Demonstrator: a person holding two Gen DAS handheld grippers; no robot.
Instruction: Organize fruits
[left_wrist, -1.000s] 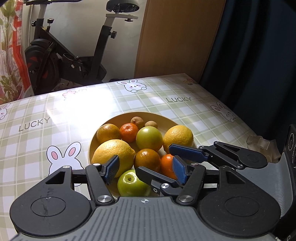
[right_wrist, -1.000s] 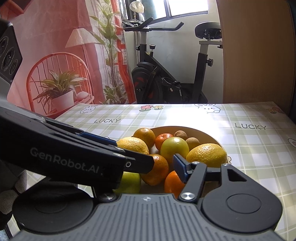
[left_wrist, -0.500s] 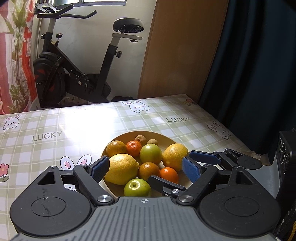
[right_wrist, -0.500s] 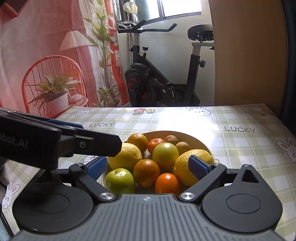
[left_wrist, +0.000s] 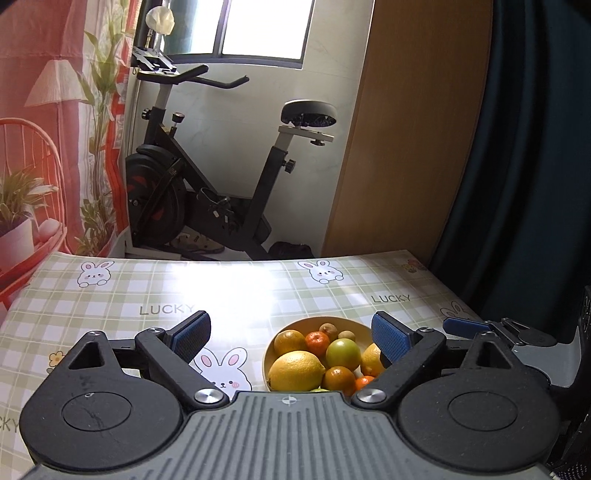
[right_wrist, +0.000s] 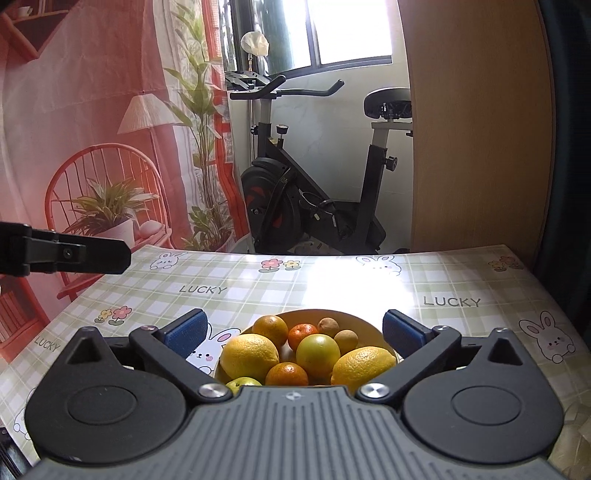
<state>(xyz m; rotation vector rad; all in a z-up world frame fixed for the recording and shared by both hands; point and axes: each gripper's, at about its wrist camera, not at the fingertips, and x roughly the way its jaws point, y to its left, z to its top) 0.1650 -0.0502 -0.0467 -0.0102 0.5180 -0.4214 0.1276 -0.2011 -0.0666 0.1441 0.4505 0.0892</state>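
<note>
The left hand-held gripper is seen spread wide, its blue pads well apart, and nothing is held or touched by it. Ahead of it and toward its right finger, a tan bowl is set on the counter, which is covered by a green checked cloth printed with rabbits. The bowl is filled with fruit: a large lemon lies nearest, just inside the right half of the gap, with a dark orange to its right and a green apple beyond that. A second lemon is partly hidden behind the right pad.

The right hand-held gripper is likewise held fully open and empty, no fruit being touched by its pads. From this view the bowl is centred between the two fingers and just ahead of them. One lemon sits toward the left finger, another lemon toward the right finger, and a yellow-green apple between them. A small mandarin and two brown fruits are placed at the far side of the bowl. The tip of a green apple shows just above the gripper body. A finger of the left hand-held gripper is seen well off to the left, above the counter.
</note>
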